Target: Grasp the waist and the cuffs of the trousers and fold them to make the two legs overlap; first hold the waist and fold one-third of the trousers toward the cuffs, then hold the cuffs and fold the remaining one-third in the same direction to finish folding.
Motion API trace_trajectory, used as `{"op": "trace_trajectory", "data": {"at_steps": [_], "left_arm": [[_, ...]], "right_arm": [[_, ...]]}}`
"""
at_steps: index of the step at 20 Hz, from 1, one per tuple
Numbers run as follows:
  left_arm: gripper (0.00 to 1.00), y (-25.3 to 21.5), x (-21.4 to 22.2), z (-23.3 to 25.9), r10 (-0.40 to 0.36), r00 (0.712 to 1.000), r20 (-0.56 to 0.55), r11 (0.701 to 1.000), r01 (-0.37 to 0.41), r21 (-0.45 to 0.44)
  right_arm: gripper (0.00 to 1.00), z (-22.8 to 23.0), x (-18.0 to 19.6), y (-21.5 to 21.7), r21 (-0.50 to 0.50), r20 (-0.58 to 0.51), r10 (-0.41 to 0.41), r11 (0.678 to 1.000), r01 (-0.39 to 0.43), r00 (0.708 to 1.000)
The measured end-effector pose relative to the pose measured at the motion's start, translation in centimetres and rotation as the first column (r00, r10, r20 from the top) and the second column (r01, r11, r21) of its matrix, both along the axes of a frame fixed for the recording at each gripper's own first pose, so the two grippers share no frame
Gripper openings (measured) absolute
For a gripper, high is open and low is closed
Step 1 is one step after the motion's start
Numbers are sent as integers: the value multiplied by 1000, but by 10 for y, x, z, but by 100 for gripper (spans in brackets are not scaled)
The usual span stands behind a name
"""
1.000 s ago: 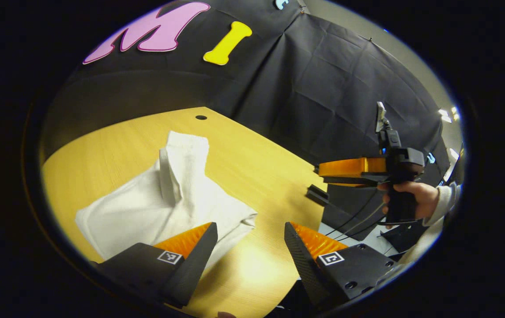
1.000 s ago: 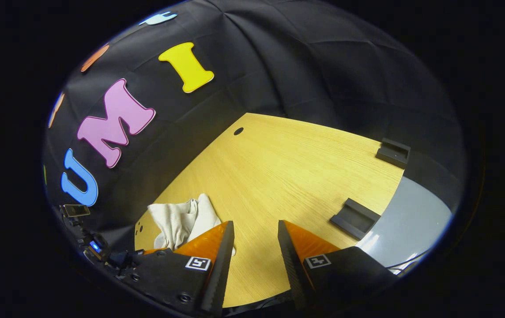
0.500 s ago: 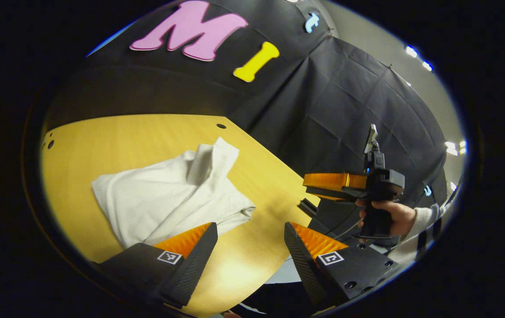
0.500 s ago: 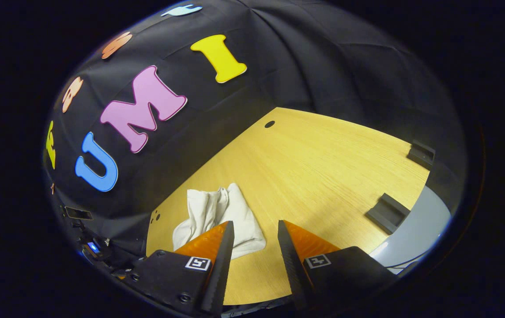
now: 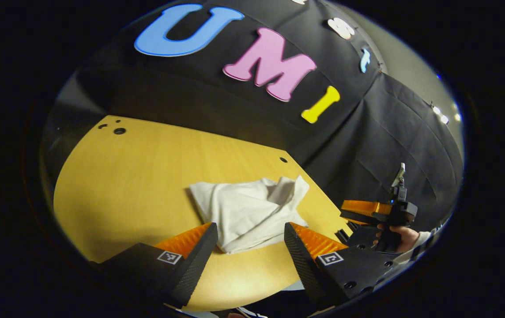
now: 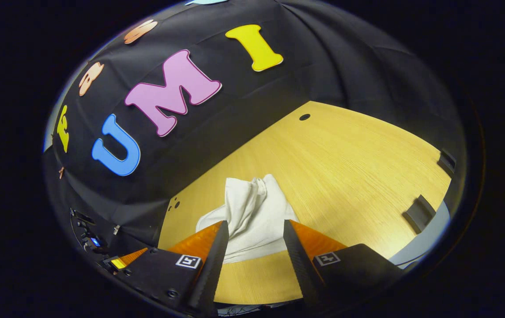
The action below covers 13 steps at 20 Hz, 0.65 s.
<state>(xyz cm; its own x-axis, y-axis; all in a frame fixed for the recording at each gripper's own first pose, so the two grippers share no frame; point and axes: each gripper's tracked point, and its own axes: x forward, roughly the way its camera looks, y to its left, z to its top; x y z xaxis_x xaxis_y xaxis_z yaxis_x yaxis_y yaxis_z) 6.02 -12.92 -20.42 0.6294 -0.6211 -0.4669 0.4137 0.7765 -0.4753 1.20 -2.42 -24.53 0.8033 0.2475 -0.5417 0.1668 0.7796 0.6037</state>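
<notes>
A: One yellow wooden table (image 5: pixel 137 176) sits in a booth with black cloth walls (image 5: pixel 380 145). It has little round holes near the corners (image 5: pixel 119 130).

B: What is on it?

A: The white trousers (image 5: pixel 248 212). They lie in a loose, wrinkly heap on the table, close to its front edge and to the right of the middle in the left gripper view. One bit of cloth sticks up at the far end.

B: Where is the left gripper (image 5: pixel 250 243)?

A: It hangs over the front edge of the table. Its two fingers are spread wide, with nothing between them. The near edge of the trousers shows just past the tips.

B: And the right gripper (image 6: pixel 252 240)?

A: Its fingers are apart too, and they hold nothing. In the right gripper view the trousers (image 6: pixel 252 216) lie just beyond the gap. In the left gripper view you can see it farther off (image 5: pixel 367 211), past the right side of the table, with a hand (image 5: pixel 405 238) around its handle and a light sleeve behind.

B: Anything else on the table?

A: Two small black blocks (image 6: pixel 418 213) sit at the right edge. Past that edge the floor looks grey (image 6: pixel 420 249). Bright lights (image 5: pixel 440 115) shine high up where the cloth wall ends.
</notes>
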Motion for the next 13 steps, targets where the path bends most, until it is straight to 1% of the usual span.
{"op": "trace_trajectory", "data": {"at_steps": [3,6,10,13], "left_arm": [[96,46,18,9,153,988,7,988,-153,-25],[96,84,23,9,266,964,-13,963,-266,-51],[96,111,27,8,372,928,-9,927,-371,-53],[96,127,16,13,404,915,-1,913,-404,-51]], "right_arm": [[83,13,12,11,-5,39,13,1000,-13,999],[83,20,23,20,-29,79,27,999,-24,996],[83,16,26,32,-32,82,57,998,-55,995],[83,7,30,40,-29,45,90,996,-89,995]]}}
